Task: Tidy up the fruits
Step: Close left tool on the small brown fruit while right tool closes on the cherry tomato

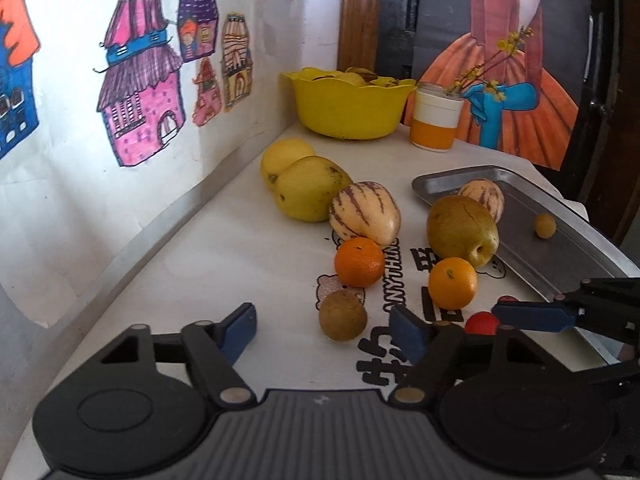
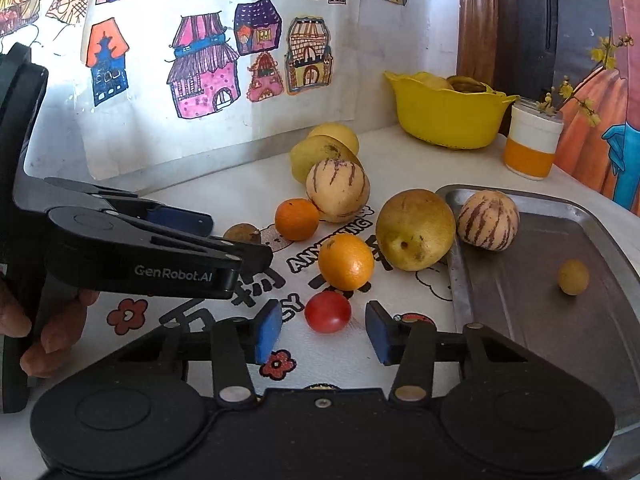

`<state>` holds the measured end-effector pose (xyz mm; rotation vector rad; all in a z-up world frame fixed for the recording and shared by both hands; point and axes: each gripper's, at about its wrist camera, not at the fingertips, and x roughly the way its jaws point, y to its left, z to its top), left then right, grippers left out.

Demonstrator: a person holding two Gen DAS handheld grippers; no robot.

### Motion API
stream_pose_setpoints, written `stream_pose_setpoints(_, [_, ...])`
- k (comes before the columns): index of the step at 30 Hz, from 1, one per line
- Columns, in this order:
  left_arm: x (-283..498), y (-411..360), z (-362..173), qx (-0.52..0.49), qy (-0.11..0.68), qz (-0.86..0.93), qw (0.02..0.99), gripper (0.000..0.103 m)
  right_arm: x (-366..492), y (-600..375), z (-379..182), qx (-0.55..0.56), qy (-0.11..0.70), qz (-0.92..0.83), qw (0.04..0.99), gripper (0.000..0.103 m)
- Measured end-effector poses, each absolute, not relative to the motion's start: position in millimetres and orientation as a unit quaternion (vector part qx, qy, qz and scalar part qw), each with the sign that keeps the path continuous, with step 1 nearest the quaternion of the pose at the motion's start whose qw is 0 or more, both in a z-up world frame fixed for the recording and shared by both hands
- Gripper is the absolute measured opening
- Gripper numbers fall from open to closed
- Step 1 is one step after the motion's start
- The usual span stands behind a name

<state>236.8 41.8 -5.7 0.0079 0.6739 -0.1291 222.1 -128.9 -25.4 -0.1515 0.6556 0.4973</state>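
**Both grippers part-open among the loose fruit**

We see the right gripper (image 2: 322, 330) with its blue pads apart, one on either side of a small, glossy red tomato (image 2: 328, 312); the pads do not press on it, and a gap shows on each side. The left gripper (image 1: 322, 330) stands wider, its blue rubber pads flanking a dull, round brown fruit (image 1: 343, 315) that lies just beyond the fingertips, untouched. Neither gripper holds anything.

The fruit lies on a white printed cloth (image 2: 224, 200). Beyond the tomato sits a dimpled orange (image 2: 346, 262), with a second, darker orange (image 2: 297, 219) further left. A cream pepino melon (image 2: 338, 190) with purple stripes rests behind them, and two smooth yellow fruits lie further back. A speckled green-brown pear (image 2: 416, 230) touches the near-left rim of a brushed metal tray (image 2: 532, 320) on the right. In the tray lie another striped pepino and a small yellow fruit (image 2: 574, 277). At the far end stand a scalloped yellow plastic bowl (image 2: 448, 120) and a white-and-orange cup.
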Motion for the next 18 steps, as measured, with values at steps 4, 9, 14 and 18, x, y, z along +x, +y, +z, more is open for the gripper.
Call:
stream_pose_setpoints(4, [236.0,39.3,-5.7,0.013,0.331,-0.067,0.941,0.055,222.3,-130.1,-25.3,-0.071,0.318,0.243,0.914,0.039])
stream_pose_setpoints(9, [235.8,36.7,-5.8,0.019,0.331,-0.073,0.941,0.039,222.5,-130.6,-25.4,-0.069,0.318,0.246,0.913,0.029])
stream_pose_setpoints(14, [236.1,33.5,-4.9,0.019,0.334,-0.070,0.940,0.028,223.2,-133.0,-25.1,-0.063,0.319,0.247,0.913,0.026])
stream_pose_setpoints(18, [235.0,30.5,-2.6,0.010,0.341,-0.065,0.938,0.028,221.3,-140.3,-23.8,-0.047,0.317,0.250,0.914,0.026])
